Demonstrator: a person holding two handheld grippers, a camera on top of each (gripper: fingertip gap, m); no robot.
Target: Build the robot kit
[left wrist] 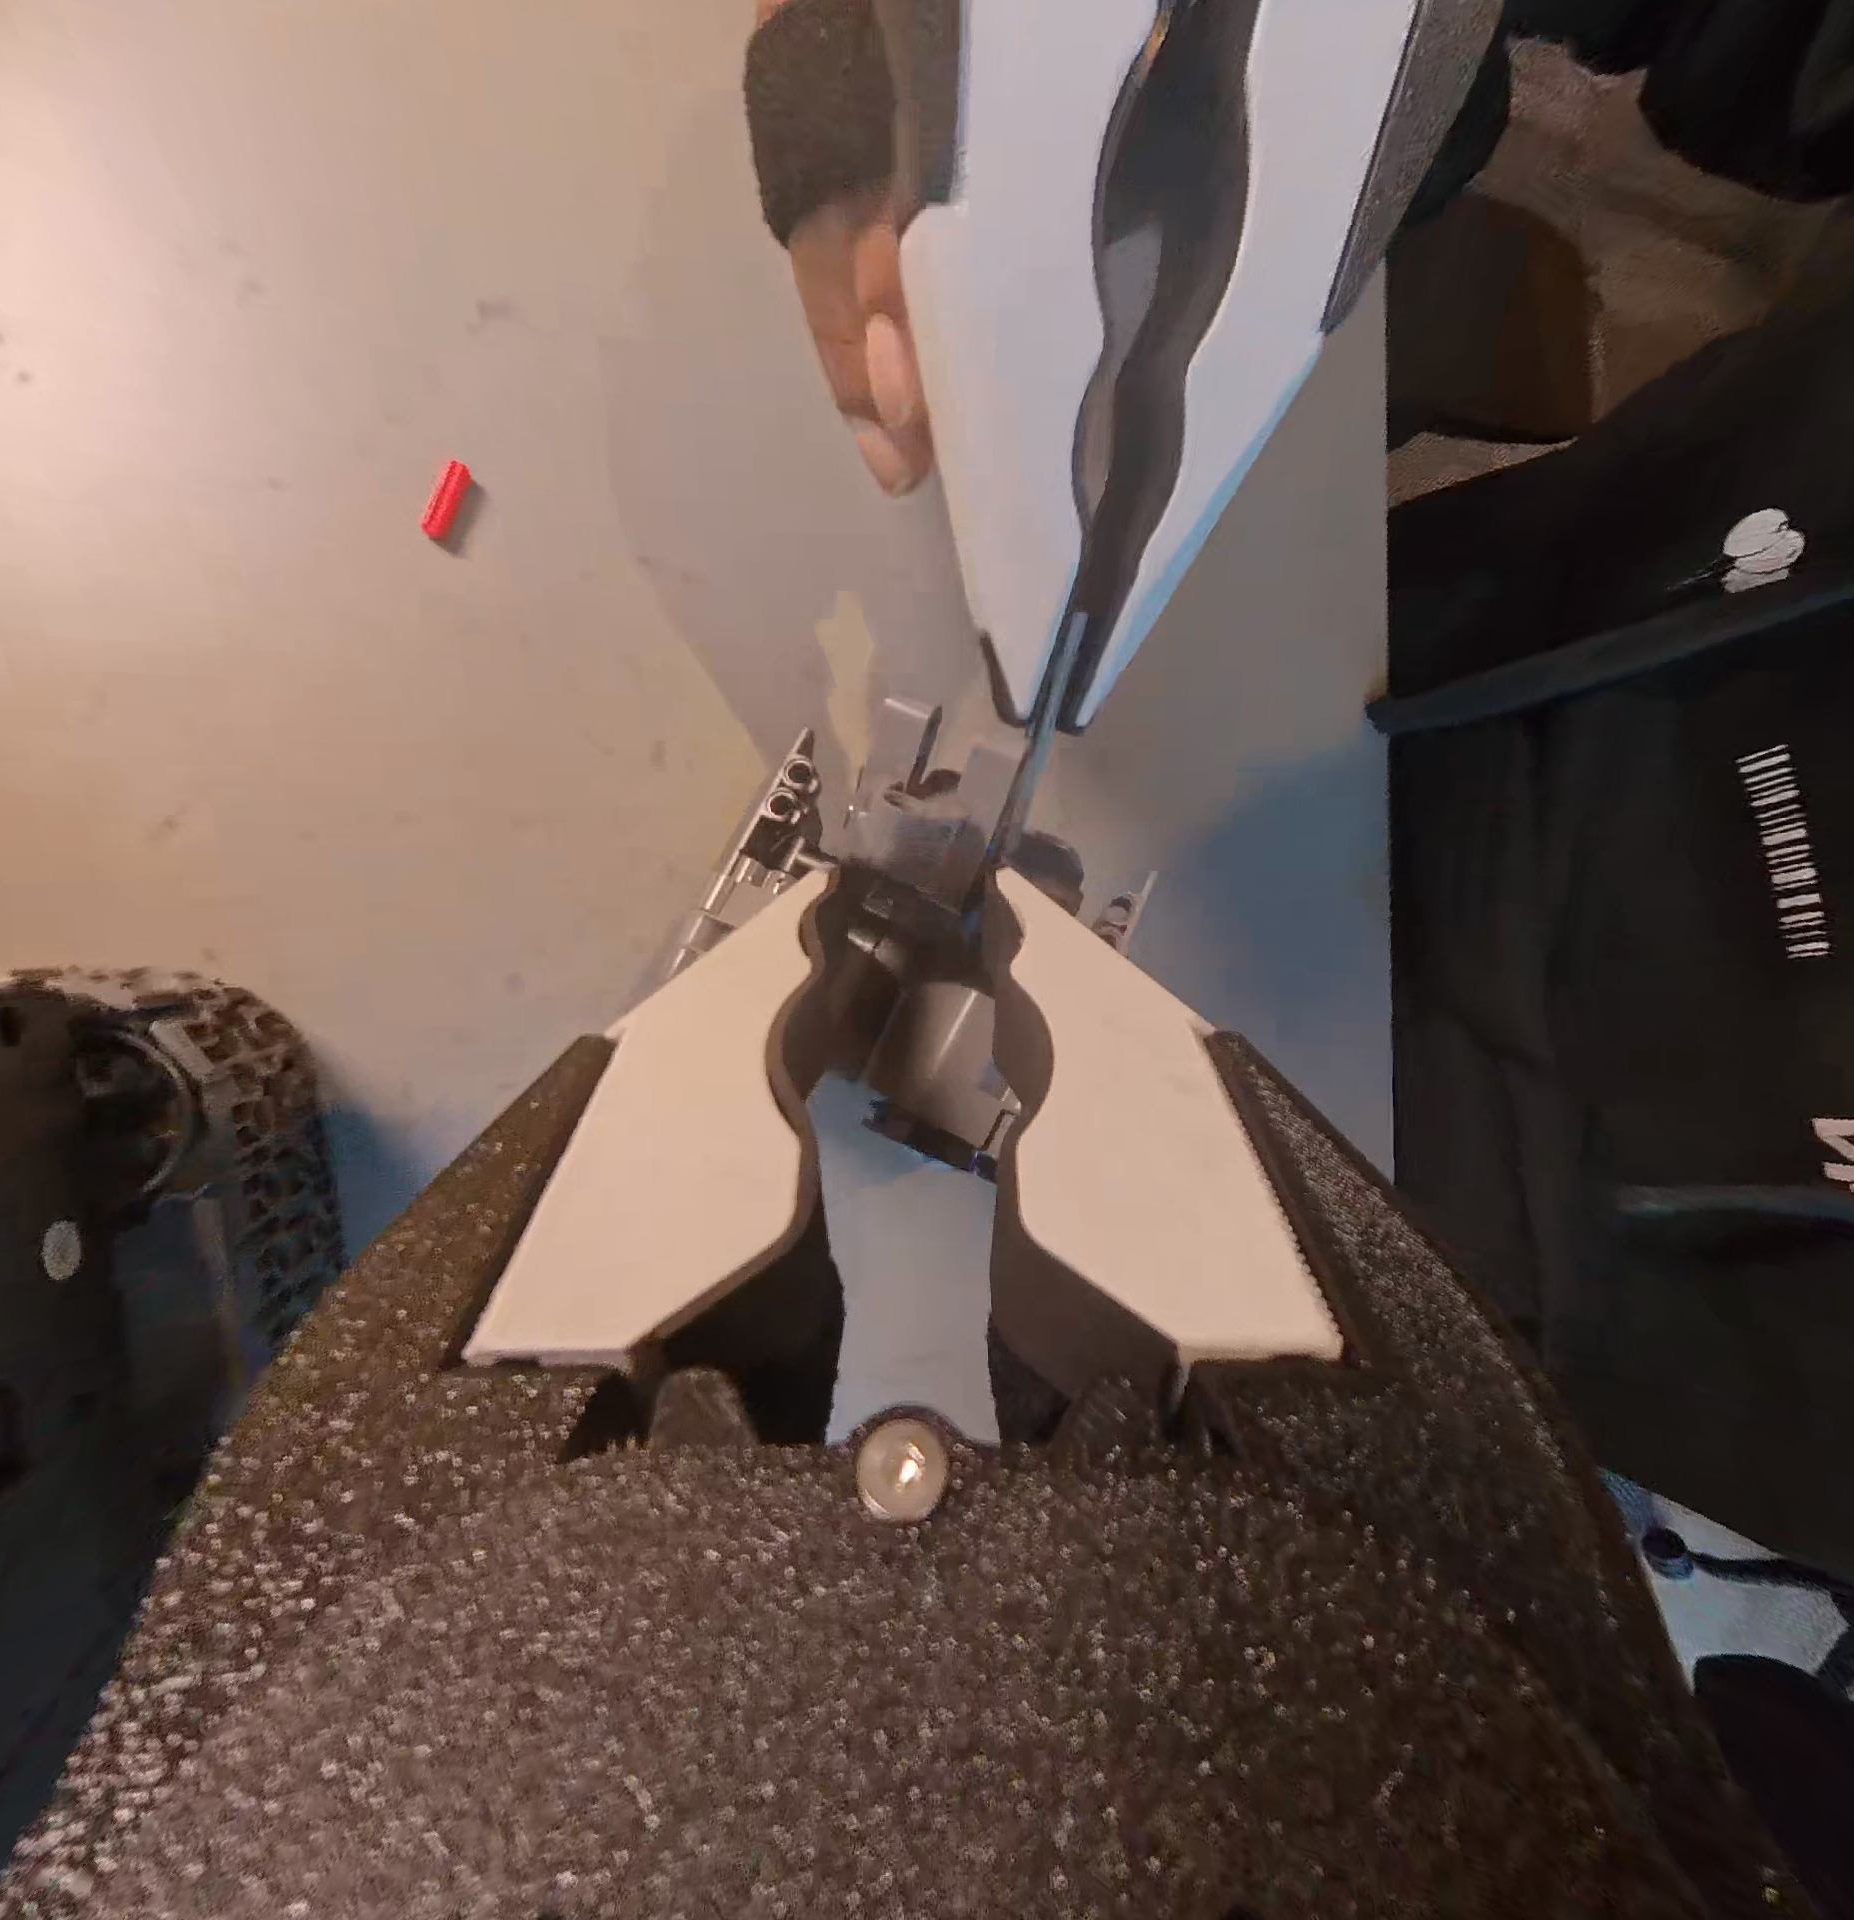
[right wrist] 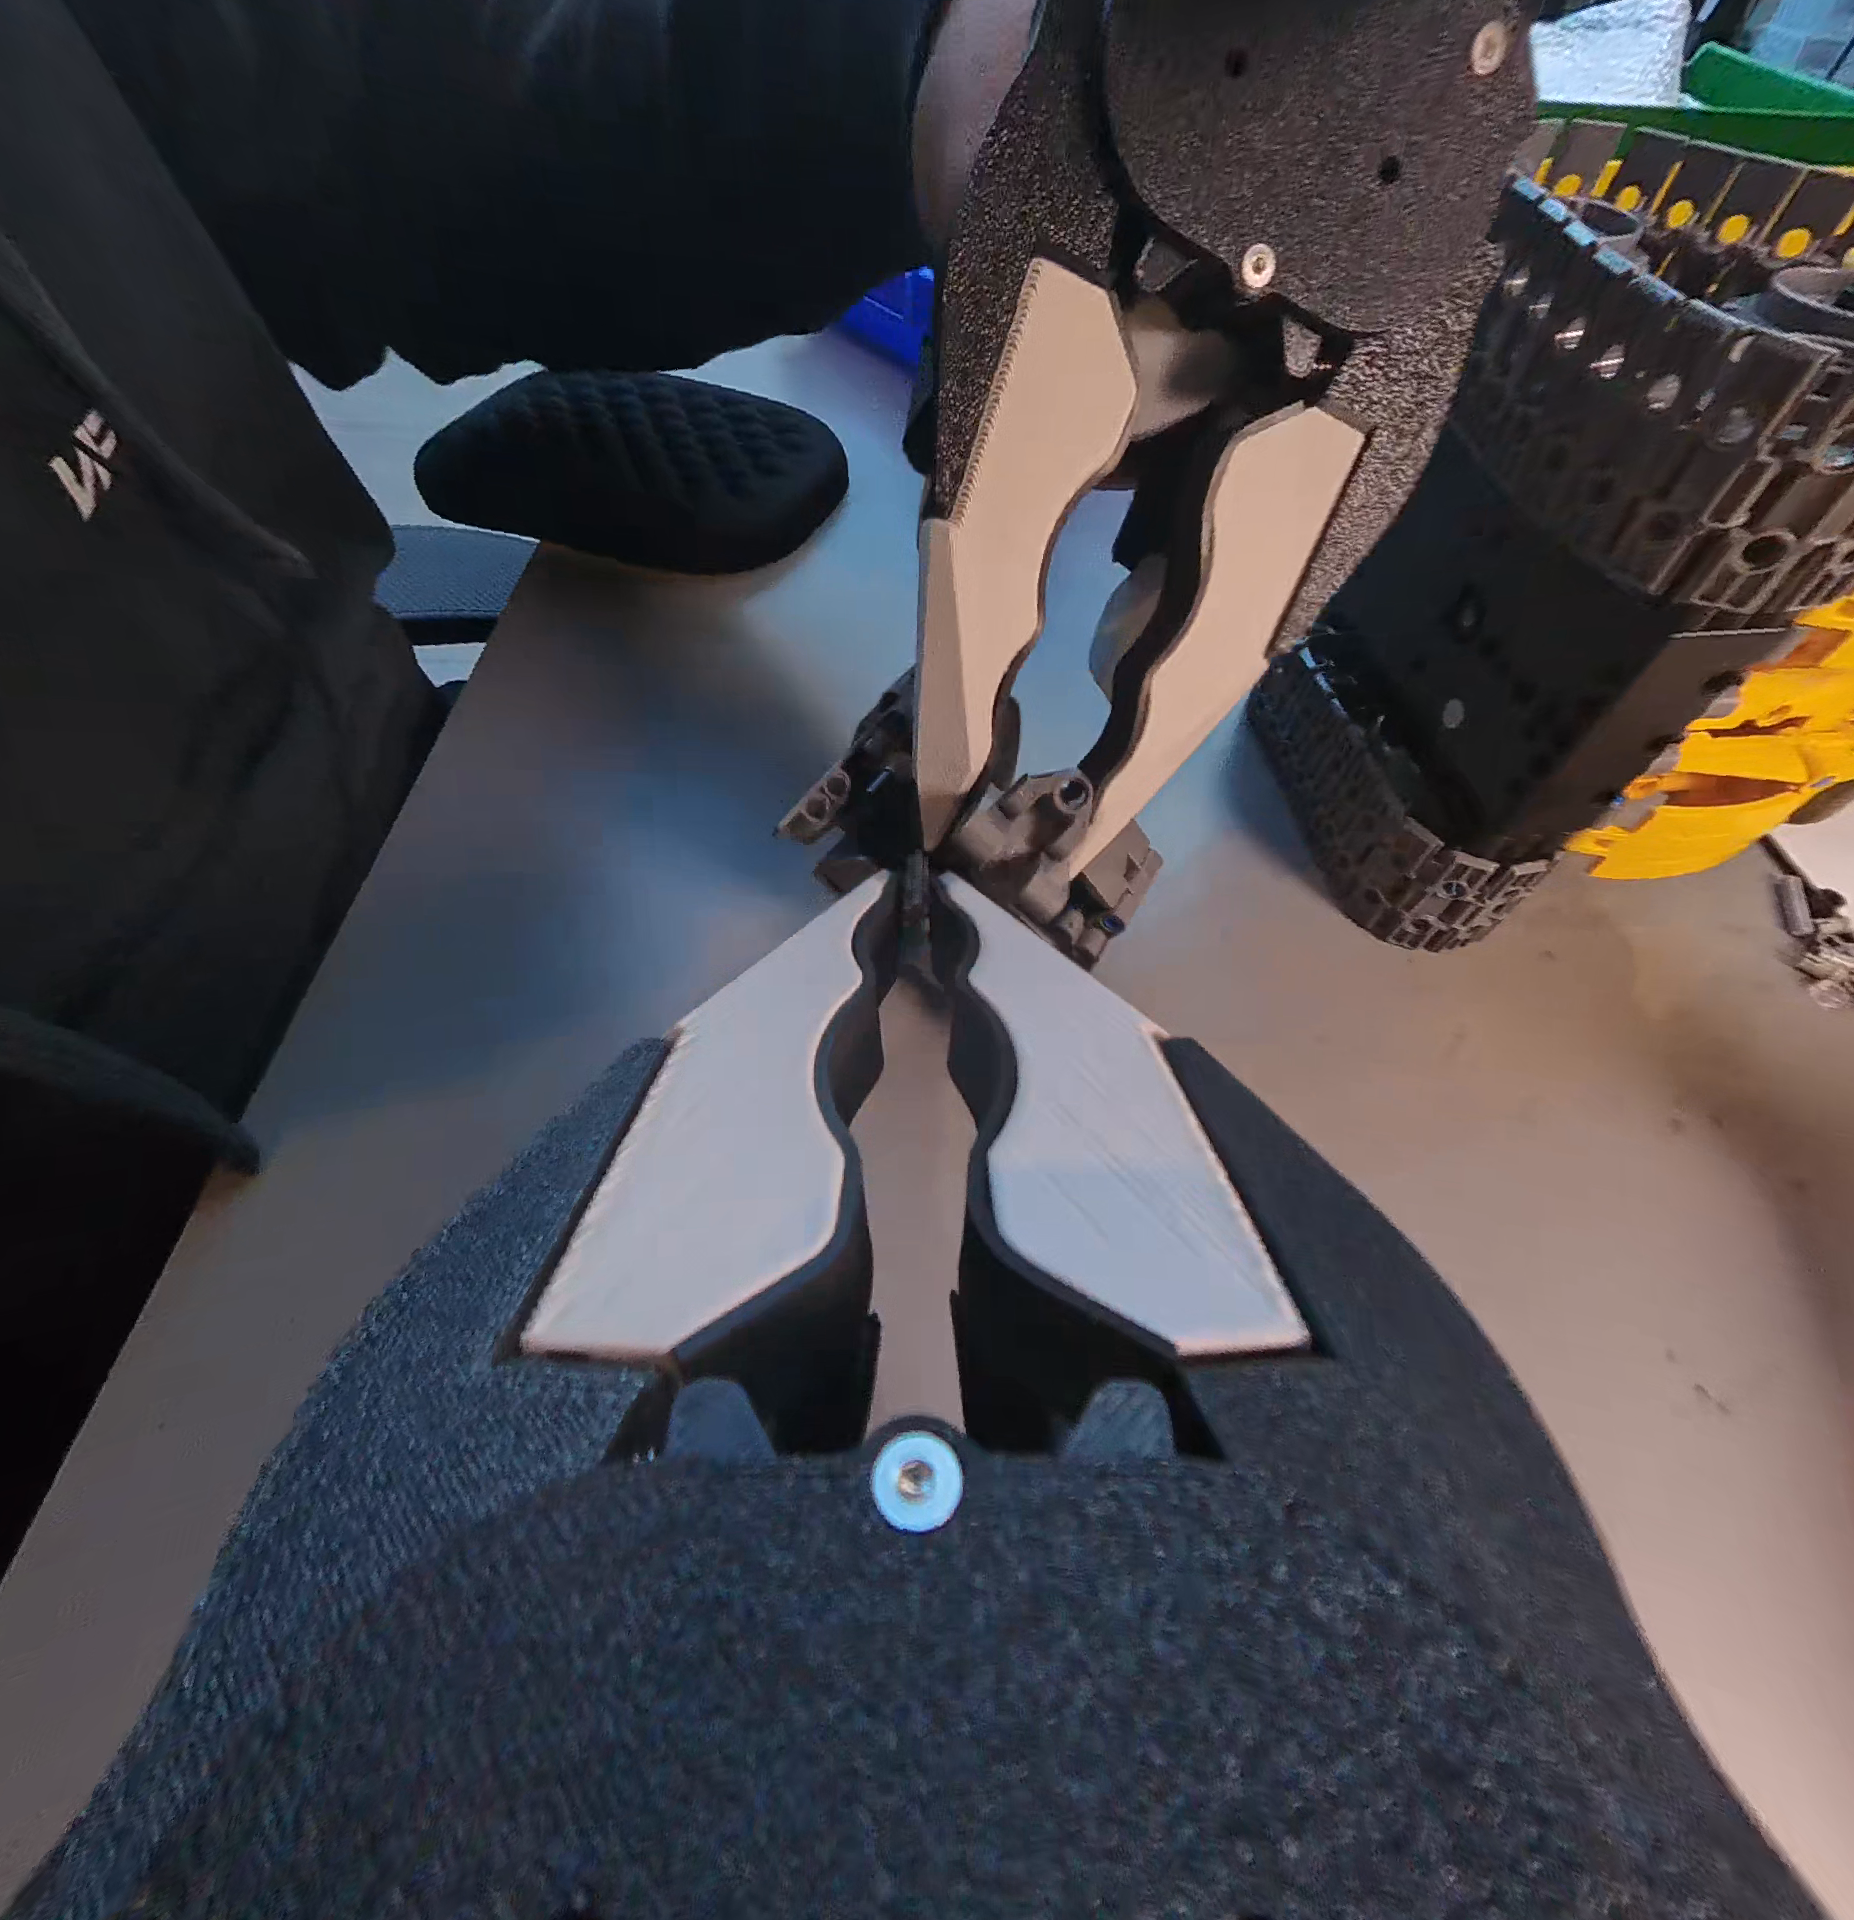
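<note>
My left gripper (left wrist: 915,883) is shut on a grey building-brick assembly (left wrist: 938,1039) that rests on the pale table (left wrist: 279,727). My right gripper (left wrist: 1048,717) comes in from above, shut on a thin black rod (left wrist: 1006,821) whose lower end meets the assembly between my left fingertips. In the right wrist view my right gripper (right wrist: 912,894) pinches the black rod (right wrist: 910,920) right against the grey assembly (right wrist: 1048,821). The left gripper (right wrist: 1016,831) straddles that assembly from the far side. A gloved hand's thumb (left wrist: 871,364) lies on the right gripper.
A small red brick piece (left wrist: 447,502) lies alone on the table to the left. A black and yellow tracked model (right wrist: 1525,623) stands close on one side; it also shows in the left wrist view (left wrist: 123,1122). A black padded rest (right wrist: 632,468) and a person in black clothing (right wrist: 175,520) are at the table's edge. Left and right tips are no more than a few centimetres apart.
</note>
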